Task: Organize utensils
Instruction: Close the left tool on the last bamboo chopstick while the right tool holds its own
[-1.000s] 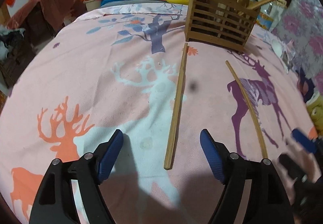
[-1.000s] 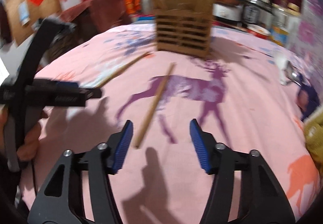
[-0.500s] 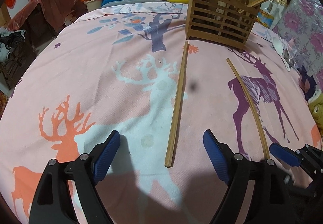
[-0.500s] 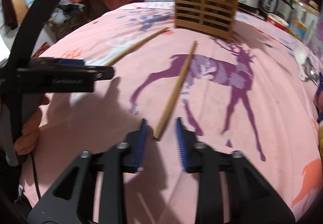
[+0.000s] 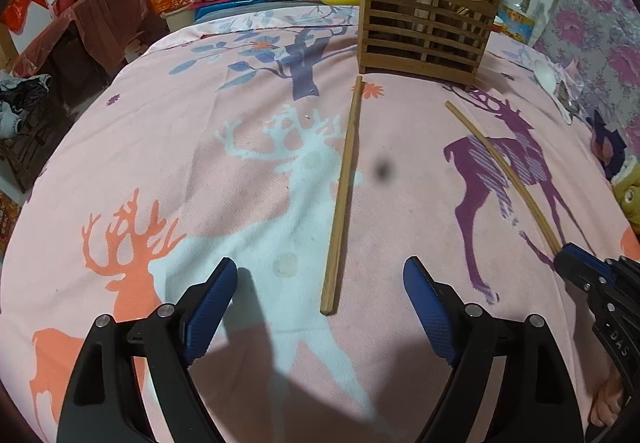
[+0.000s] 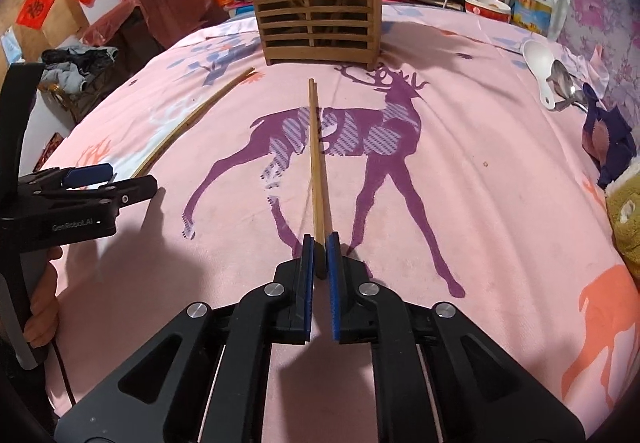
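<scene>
Bamboo chopstick [image 6: 318,167] (slim, squared) between closing right claw [image 6: 319,247] pads.

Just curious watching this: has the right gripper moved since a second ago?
Yes. The right gripper came in toward the near end of the chopstick on the purple deer; its jaws are closing around that end.
</scene>
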